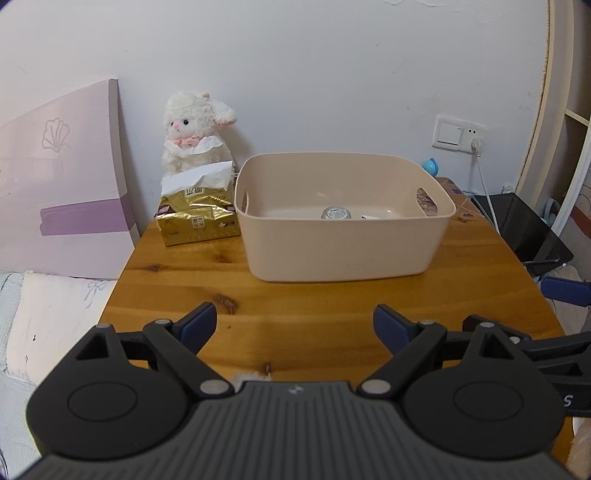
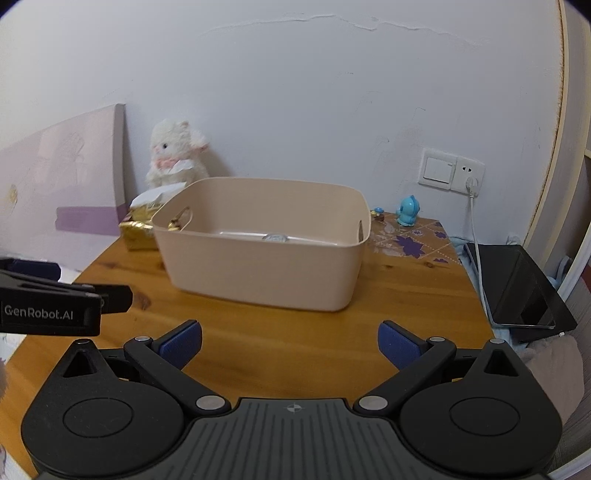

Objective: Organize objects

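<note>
Bin (image 1: 343,251) w/ jar (image 1: 336,213); both grippers agape.

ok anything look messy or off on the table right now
Little stands out. The tissue pack left of the beige bin is crumpled, with a tissue pulled out loosely. The wall has a crack near the top. Both grippers are open and empty.

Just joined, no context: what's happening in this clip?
Tidying on a wooden table. Both grippers, left and right, hover open and empty above the near edge, holding nothing. Ahead sits a beige bin with a small jar and something white inside. A tissue pack and plush lamb stand to the left of it, and a blue toy behind on the right.
</note>
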### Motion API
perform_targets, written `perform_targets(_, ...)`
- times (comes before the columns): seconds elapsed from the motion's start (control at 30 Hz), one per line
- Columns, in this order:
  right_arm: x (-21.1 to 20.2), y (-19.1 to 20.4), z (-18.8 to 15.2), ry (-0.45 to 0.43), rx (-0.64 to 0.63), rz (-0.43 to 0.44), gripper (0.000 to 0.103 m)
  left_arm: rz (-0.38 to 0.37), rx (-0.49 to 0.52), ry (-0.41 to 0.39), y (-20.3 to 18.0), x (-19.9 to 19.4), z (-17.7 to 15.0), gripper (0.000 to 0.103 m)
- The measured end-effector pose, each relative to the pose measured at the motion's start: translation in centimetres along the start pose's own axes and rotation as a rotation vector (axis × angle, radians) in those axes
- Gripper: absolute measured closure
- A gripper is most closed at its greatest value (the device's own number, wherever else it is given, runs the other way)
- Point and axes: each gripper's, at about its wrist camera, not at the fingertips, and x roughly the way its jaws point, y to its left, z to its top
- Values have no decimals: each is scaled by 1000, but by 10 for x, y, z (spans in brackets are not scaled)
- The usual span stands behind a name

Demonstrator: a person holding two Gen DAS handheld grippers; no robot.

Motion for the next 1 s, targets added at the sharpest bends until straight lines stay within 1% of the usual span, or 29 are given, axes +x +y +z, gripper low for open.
perform_targets(0.1, -8, 3, -10, 6, 12, 19, 0, 12, 15, -17, 0, -9, -12, 11)
perform_targets(0.23, -19, 9, -21, 10, -4, 17, 0, 7, 16, -20, 0, -19, -26, 11)
perform_targets(0.37, -29, 8, -30, 17, 6, 36, 0, 21, 29, -33, -2, -28, -39, 11)
perform_targets(0.53, -39, 13, -35, 9, -6, 44, 0, 6, 20, -33, -1, -38, -52, 11)
perform_targets(0.67, -47, 17, -38, 3, -15, 58, 0, -4, 2, -40, -2, -47, -58, 11)
perform_targets(0.7, -48, 18, -39, 2, -17, 57, 0, 3, -2, -42, -3, -49, -60, 11)
perform_targets(0.8, -54, 19, -43, -2, -18, 60, 0, 16, 7, -55, -5, -55, -65, 11)
perform_targets(1.0, -58, 19, -48, -1, -9, 67, 0, 12, 16, -63, -5, -61, -68, 11)
